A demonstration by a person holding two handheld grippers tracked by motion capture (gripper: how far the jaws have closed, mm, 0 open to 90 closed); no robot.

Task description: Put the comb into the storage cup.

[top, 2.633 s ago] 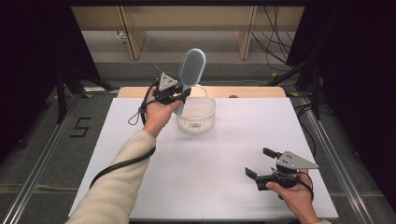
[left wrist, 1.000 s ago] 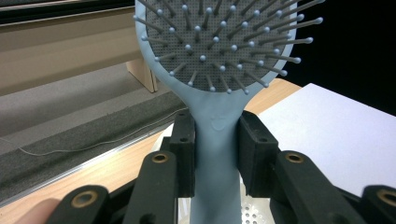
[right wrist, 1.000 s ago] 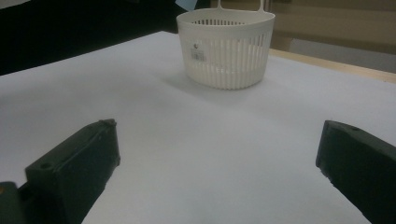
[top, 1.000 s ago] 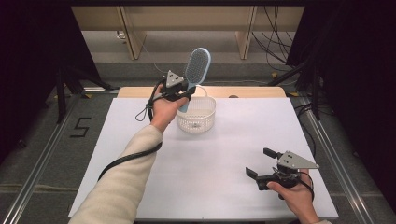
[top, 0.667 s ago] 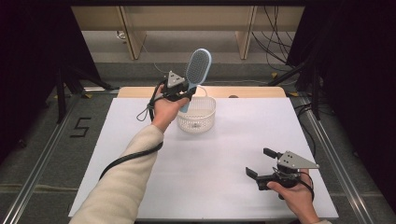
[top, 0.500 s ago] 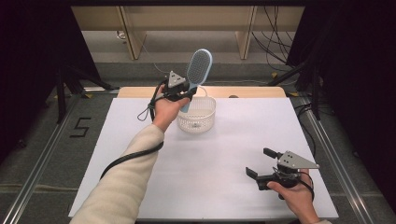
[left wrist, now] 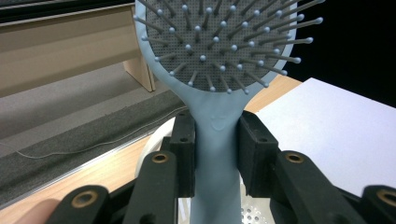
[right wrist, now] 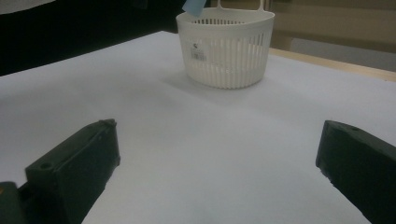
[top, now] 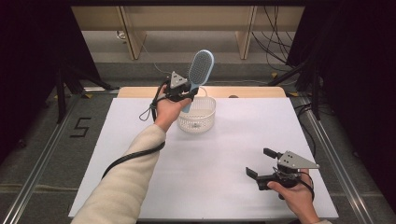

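Left gripper [left wrist: 215,140] clamps hairbrush [left wrist: 219,56] handle; right gripper [right wrist: 217,158] wide open

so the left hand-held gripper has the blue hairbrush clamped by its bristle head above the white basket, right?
Not quite: the left hand-held gripper clamps the blue hairbrush by its handle, just below the bristle head, as the left gripper view shows. It is above the white basket.

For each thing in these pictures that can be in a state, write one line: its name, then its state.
hairbrush: held upright, handle end over the basket
basket: upright on the table
left gripper: shut on the hairbrush handle
right gripper: open, nothing between its fingers
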